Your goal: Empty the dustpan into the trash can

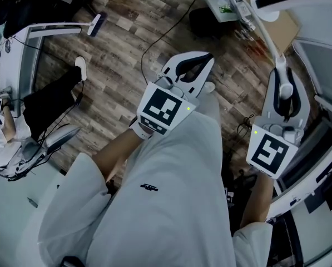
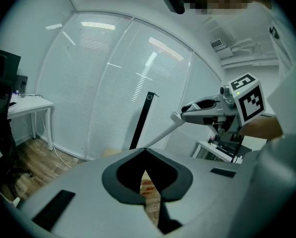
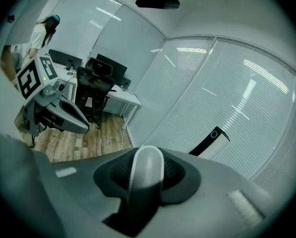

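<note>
My right gripper [image 1: 281,72] is shut on a long white handle [image 1: 263,29], apparently the dustpan's, which runs away from the jaws toward the top of the head view. In the right gripper view its rounded end [image 3: 147,170] sits between the pads of the gripper [image 3: 145,155]. The left gripper view shows the right gripper [image 2: 187,114] with the handle [image 2: 160,133] slanting down to the left. The dustpan's pan is hidden. My left gripper [image 1: 206,60] hangs over the wooden floor, tips [image 2: 146,150] together with nothing in them. I see no trash can that I can be sure of.
A cardboard box [image 1: 249,4] and a dark round thing [image 1: 202,21] stand on the floor ahead. A black upright pole [image 2: 142,120] leans by the blinds. A seated person's leg [image 1: 51,96] and a cable [image 1: 160,32] are at the left. A black chair [image 3: 95,90] stands by a white desk [image 3: 123,97].
</note>
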The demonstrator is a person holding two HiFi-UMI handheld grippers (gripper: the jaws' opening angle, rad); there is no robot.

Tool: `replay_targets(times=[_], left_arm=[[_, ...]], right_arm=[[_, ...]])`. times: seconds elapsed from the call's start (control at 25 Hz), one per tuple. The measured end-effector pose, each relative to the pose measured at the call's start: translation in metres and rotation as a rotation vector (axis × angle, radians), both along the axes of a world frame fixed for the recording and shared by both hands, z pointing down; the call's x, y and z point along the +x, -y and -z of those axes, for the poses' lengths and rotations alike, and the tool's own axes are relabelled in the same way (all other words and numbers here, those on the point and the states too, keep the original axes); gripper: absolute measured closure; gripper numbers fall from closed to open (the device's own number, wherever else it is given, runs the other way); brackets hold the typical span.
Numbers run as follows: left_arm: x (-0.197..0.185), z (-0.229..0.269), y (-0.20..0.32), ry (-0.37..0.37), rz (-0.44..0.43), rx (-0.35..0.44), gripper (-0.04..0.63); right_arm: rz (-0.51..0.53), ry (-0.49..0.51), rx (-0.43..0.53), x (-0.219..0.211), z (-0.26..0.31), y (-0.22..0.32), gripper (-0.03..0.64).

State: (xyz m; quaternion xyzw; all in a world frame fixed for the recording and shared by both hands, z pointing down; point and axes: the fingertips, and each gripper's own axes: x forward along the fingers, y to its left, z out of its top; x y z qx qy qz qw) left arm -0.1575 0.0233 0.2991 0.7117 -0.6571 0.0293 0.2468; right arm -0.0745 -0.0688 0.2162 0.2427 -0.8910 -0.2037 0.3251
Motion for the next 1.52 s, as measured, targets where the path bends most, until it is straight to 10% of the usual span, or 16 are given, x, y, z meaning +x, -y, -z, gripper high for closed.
replay_targets(times=[1.52], left_arm=[[-0.019, -0.003, -0.032, -0.001, 0.024, -0.008, 0.589]], right_arm=[[0.124, -0.081, 0.099, -0.012, -0.050, -0.071, 0.494]])
